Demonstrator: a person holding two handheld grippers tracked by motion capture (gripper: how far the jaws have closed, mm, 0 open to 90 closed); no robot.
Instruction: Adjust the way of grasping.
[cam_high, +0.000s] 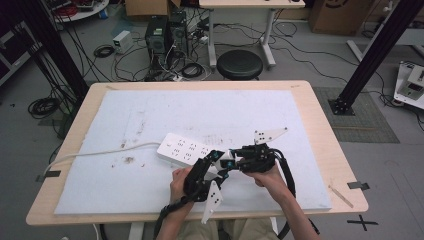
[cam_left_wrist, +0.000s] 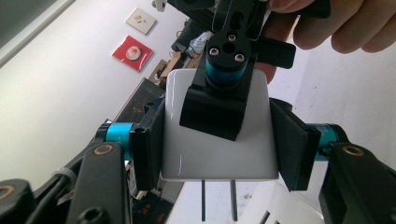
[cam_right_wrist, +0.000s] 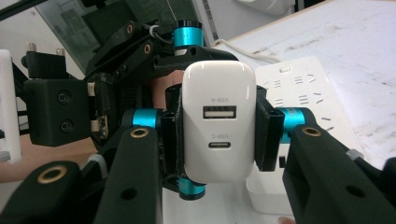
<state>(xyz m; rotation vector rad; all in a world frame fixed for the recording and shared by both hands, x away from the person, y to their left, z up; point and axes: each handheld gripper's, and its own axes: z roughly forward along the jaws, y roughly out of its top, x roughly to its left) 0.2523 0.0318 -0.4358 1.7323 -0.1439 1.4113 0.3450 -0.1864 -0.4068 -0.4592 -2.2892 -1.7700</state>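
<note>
Now both the left gripper (cam_high: 216, 162) and right gripper (cam_high: 231, 161) clamp the white charger (cam_right_wrist: 217, 122) above the desk's (cam_high: 320, 130) near edge, handover midway, plugging into the power strip (cam_high: 182, 150) not yet done

A wooden tabletop (cam_high: 320, 130) at frame centre carries a pale blue mat (cam_high: 150, 115); a white power strip (cam_high: 182, 149) lies mid-mat.
</note>
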